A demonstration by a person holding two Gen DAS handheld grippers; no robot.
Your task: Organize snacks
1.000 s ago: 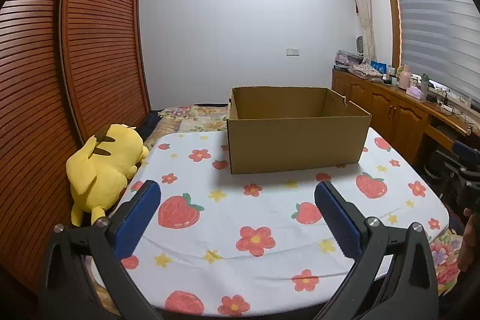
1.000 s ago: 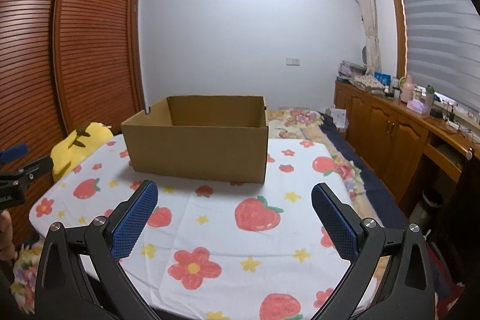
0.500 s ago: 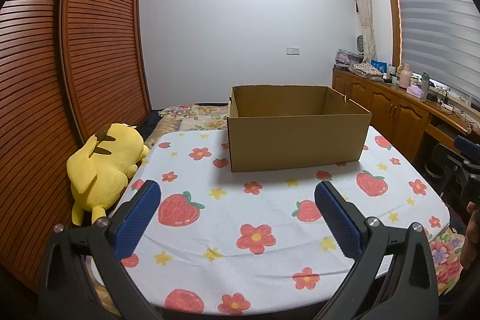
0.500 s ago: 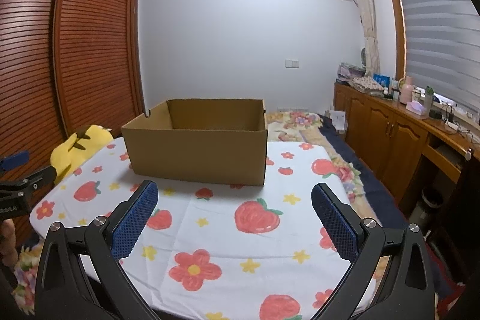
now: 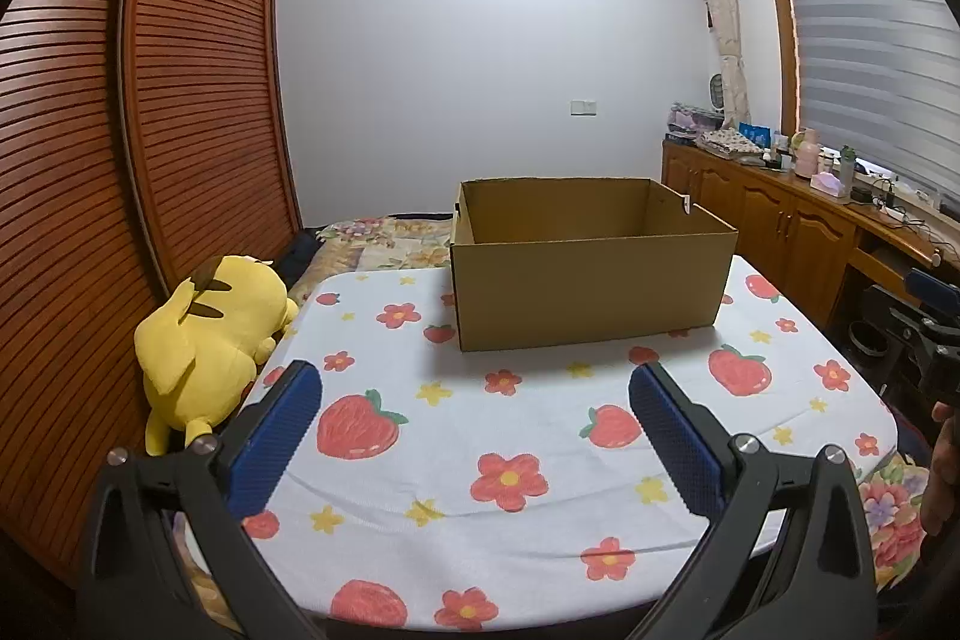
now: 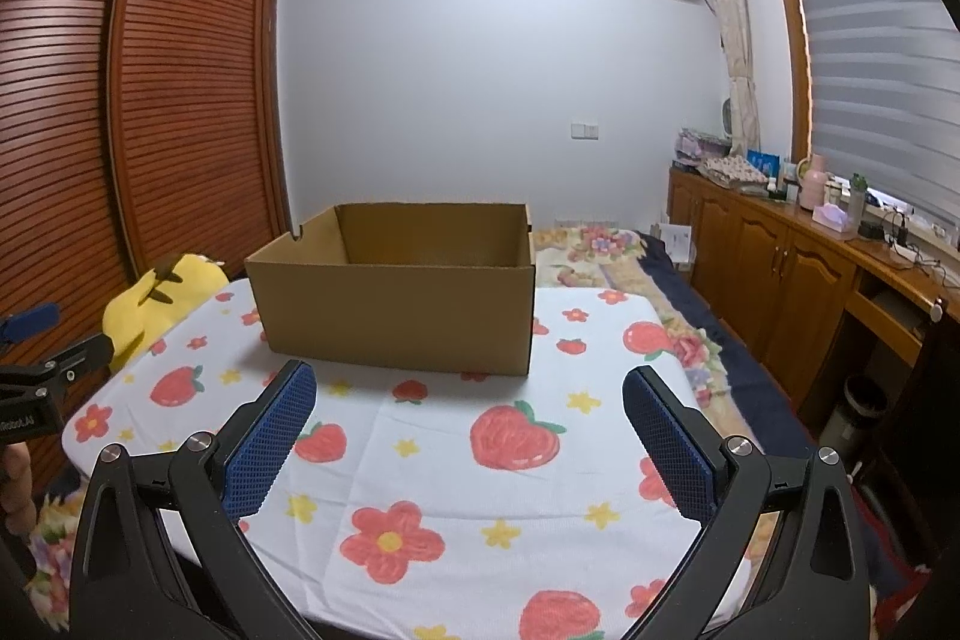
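Right now you are holding the left gripper [image 5: 474, 409] and right gripper [image 6: 469, 407] wide apart, gripping nothing, facing the open cardboard box [image 5: 591, 262] on the far tabletop.

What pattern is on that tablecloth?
The tablecloth is white with red strawberries, red flowers and small yellow stars, clearest in the right wrist view.

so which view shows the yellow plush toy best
The left wrist view: the Pikachu plush is nearly whole, lying off the table's left edge beside the wardrobe. The right wrist view shows only its upper part, behind the table edge.
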